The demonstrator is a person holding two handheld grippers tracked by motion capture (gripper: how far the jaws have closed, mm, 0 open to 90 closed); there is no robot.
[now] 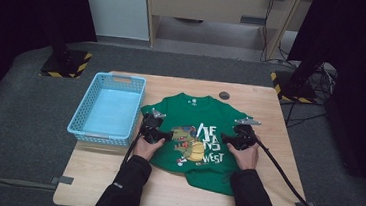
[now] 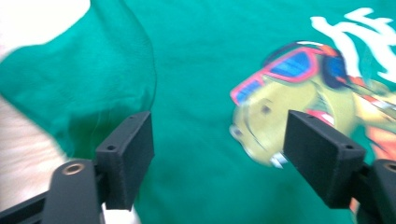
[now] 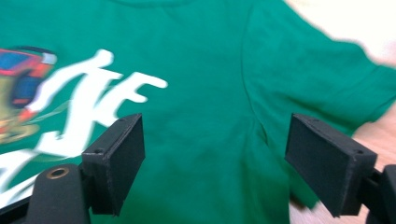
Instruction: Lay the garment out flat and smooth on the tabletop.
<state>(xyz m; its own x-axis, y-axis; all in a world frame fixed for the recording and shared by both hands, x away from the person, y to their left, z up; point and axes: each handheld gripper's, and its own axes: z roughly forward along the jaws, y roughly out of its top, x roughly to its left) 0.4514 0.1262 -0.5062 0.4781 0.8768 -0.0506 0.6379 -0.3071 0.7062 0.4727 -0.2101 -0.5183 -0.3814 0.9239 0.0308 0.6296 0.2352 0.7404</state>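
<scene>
High view gives me the widest read: the wooden counter (image 1: 113, 187) carries everything, and most of its middle is taken by a green T-shirt (image 1: 197, 122) lying flat, print side up, collar toward the far edge and hem toward me. Its lower part sits a little skewed, the hem corner reaching toward the near edge between my forearms. To the left of the shirt, just beside its sleeve, I see a light blue basket (image 1: 106, 107) with latticed walls, standing upright near the counter's left edge. On the shirt's chest sits a cartoon print (image 1: 190, 143) of a yellowish creature in red-framed sunglasses, with white lettering (image 1: 207, 135) beside and below it. My left claw (image 1: 154, 130) hovers over the shirt's left side near the sleeve; in the left gripper view its jaws stand wide apart with nothing between them, the green cloth (image 2: 196, 93) and the creature's face below. My right claw (image 1: 241, 135) is over the shirt's right side, close to the other sleeve; in the right gripper view its jaws are likewise spread and hold nothing, with the sleeve seam (image 3: 247, 93) running between them. A small dark round disc (image 1: 224, 95) lies on the counter just beyond the shirt's collar, apart from the cloth.
</scene>
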